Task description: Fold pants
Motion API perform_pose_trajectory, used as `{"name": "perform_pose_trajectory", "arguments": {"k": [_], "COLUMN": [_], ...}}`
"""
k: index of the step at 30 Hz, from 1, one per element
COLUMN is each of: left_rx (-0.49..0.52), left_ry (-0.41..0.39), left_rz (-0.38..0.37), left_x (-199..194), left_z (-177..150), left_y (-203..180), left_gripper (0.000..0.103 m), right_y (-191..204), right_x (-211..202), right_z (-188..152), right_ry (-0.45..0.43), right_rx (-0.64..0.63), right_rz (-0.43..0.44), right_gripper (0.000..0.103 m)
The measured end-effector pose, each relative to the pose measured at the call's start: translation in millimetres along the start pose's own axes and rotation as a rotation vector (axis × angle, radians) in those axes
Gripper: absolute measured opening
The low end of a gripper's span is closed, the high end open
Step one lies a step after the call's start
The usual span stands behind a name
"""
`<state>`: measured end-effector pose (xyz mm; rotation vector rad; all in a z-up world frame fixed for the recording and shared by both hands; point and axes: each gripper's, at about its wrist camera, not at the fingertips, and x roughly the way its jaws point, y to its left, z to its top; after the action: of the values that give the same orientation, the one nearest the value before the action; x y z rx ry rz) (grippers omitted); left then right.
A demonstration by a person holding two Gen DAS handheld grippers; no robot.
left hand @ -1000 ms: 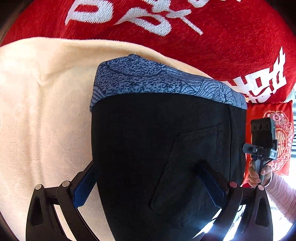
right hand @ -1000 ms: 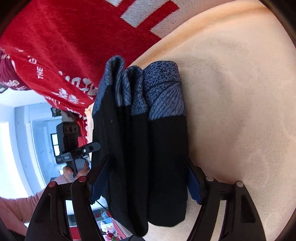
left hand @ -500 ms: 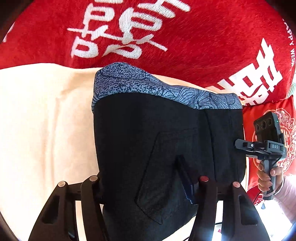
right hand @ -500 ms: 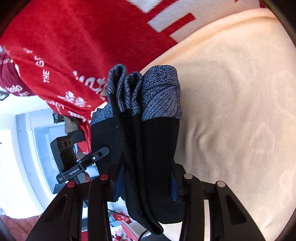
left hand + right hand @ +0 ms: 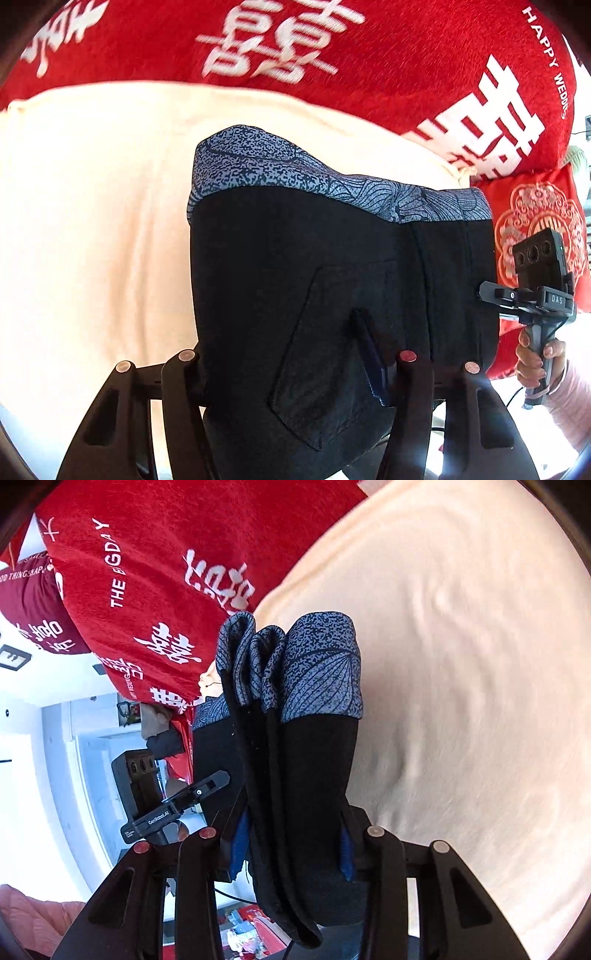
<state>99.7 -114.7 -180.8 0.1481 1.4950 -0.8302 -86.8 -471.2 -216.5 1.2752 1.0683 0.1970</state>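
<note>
The folded black pants [image 5: 295, 258] with a blue patterned waistband [image 5: 295, 173] hang above the cream blanket [image 5: 92, 221]. My left gripper [image 5: 284, 369] is shut on their lower part, its blue pad pressing beside the back pocket. In the right wrist view the pants [image 5: 314, 757] show edge-on as several stacked layers. My right gripper [image 5: 291, 845] is shut across that stack, a blue pad on each side. The right gripper's camera body [image 5: 535, 258] shows at the pants' right edge, held by a hand [image 5: 535, 354].
A red blanket [image 5: 369, 74] with white characters lies beyond the cream blanket [image 5: 480, 664]. A red patterned cushion [image 5: 535, 206] sits at the right. The left gripper's camera body [image 5: 136, 771] shows before a bright white room at the left of the right wrist view.
Both grippers' jaws closed onto the folded pants and then lifted them off the cream blanket. More of the red blanket has come into both views.
</note>
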Motion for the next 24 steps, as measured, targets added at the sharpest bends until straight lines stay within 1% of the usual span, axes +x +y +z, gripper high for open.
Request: {"name": "perform_pose_trajectory", "arguments": {"k": [3,5,6,8,9,10,12,14,15,16,17,19,20,22,24], "left_rx": [0.015,0.007,0.005,-0.011,-0.012,-0.007,0.004,0.011,0.016,0.026,0.037,0.058,0.065,0.076,0.083], "left_ry": [0.007,0.012,0.018,0.031,0.035,0.017,-0.004,-0.004,-0.001,-0.001,-0.005,-0.017,-0.023,-0.032,-0.023], "left_rz": [0.004,0.002,0.004,0.02,0.03,0.048,0.07,0.095,0.119,0.157,0.185,0.239,0.258,0.292,0.302], "left_x": [-2,-1,2,11,13,13,9,7,5,3,0,-6,-9,-17,-23], "left_z": [-14,-19,-22,-27,-27,-30,-31,-31,-32,-33,-34,-38,-40,-46,-53], "left_y": [18,30,35,46,47,49,48,45,43,40,39,35,33,30,27], "left_gripper": [0.062,0.062,0.062,0.067,0.073,0.08,0.08,0.081,0.086,0.088,0.088,0.088,0.088,0.088,0.088], "right_y": [-4,-10,-14,-18,-18,-20,-20,-13,-10,-6,-2,4,8,14,20], "right_x": [16,22,23,32,35,34,32,32,33,33,33,34,33,29,23], "right_z": [-19,-28,-32,-37,-38,-40,-42,-45,-46,-47,-49,-51,-55,-62,-71], "right_ry": [-0.007,-0.007,-0.006,-0.005,-0.015,-0.028,-0.052,-0.069,-0.072,-0.074,-0.075,-0.075,-0.079,-0.091,-0.1], "right_rx": [0.023,0.015,0.005,0.018,0.021,0.031,0.058,0.045,0.033,0.023,0.014,0.01,0.006,0.005,0.01], "right_rz": [-0.014,-0.045,-0.066,-0.103,-0.118,-0.129,-0.136,-0.216,-0.263,-0.32,-0.375,-0.453,-0.496,-0.553,-0.612], "right_gripper": [0.043,0.043,0.045,0.047,0.049,0.05,0.051,0.057,0.063,0.069,0.071,0.08,0.081,0.081,0.081]}}
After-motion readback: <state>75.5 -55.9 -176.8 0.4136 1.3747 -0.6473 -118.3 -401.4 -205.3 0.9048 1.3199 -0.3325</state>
